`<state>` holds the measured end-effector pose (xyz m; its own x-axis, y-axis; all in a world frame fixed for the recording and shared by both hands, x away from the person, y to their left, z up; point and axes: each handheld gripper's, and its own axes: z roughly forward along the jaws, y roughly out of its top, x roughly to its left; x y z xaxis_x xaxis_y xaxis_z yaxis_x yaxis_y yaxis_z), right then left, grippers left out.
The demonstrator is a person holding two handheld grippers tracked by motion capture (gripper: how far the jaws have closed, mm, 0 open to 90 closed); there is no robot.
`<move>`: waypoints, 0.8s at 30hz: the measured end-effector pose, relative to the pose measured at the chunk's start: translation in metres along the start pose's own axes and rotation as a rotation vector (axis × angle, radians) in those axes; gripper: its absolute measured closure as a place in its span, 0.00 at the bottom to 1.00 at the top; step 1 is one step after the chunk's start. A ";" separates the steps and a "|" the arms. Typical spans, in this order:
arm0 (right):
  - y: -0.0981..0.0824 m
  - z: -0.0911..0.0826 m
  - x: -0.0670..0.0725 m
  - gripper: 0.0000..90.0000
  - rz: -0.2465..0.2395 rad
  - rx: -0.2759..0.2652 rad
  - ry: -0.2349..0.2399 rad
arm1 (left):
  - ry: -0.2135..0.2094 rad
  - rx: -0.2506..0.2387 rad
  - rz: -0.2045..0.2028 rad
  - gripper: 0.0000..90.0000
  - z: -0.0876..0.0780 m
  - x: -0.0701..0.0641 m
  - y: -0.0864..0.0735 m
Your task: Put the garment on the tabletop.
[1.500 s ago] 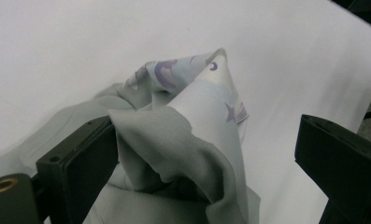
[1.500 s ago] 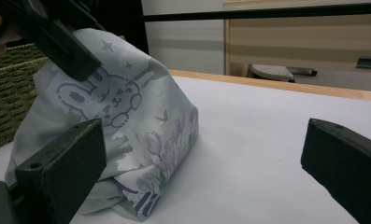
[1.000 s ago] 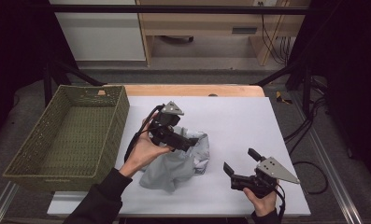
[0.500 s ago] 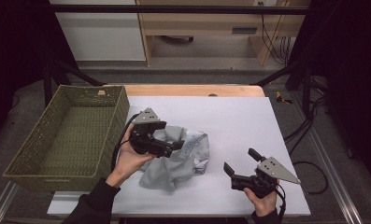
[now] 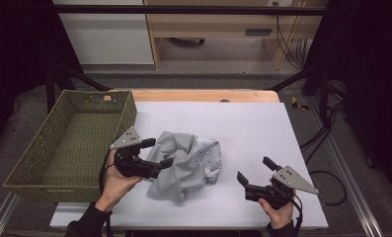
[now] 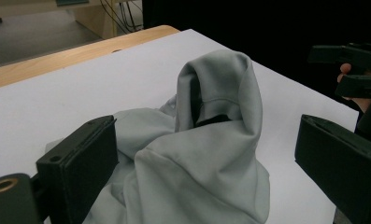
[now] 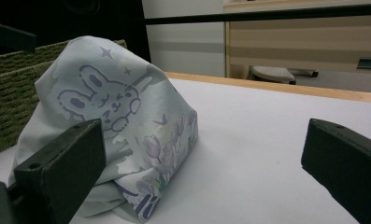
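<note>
A crumpled pale grey garment [image 5: 189, 163] lies in a heap on the white table [image 5: 243, 128]. A fold of the garment [image 6: 211, 140] stands up like a hood, and its other side [image 7: 113, 112] carries a rabbit and flower print. My left gripper [image 5: 158, 153] is at the heap's left edge, open, its jaws wide on either side of the cloth in the left gripper view [image 6: 206, 135]. My right gripper [image 5: 255, 170] rests near the table's front right, open and apart from the garment, pointing at it with nothing between its jaws [image 7: 202, 140].
A green woven basket [image 5: 40, 153] stands at the table's left edge, close beside my left hand. A wooden strip [image 5: 203, 95] runs along the table's far edge. Dark frame bars and cables [image 5: 327, 138] stand off to the right.
My left gripper has drawn back from above the heap's middle, left and toward the near edge, to the heap's left side. The garment has shifted shape slightly. The right gripper has stayed put.
</note>
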<state>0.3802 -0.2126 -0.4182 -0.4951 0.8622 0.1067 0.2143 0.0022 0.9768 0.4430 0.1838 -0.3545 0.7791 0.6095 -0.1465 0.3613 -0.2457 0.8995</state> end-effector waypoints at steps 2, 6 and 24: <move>0.000 0.000 0.000 0.00 -0.001 0.000 0.001 | 0.007 -0.016 -0.003 0.06 -0.005 -0.001 -0.008; 0.000 -0.001 0.000 0.00 0.009 0.002 0.004 | 0.010 -0.043 -0.011 0.07 -0.013 -0.003 -0.021; -0.001 -0.001 -0.002 0.00 0.007 0.001 0.013 | 0.069 -0.150 -0.054 0.06 -0.049 0.001 -0.056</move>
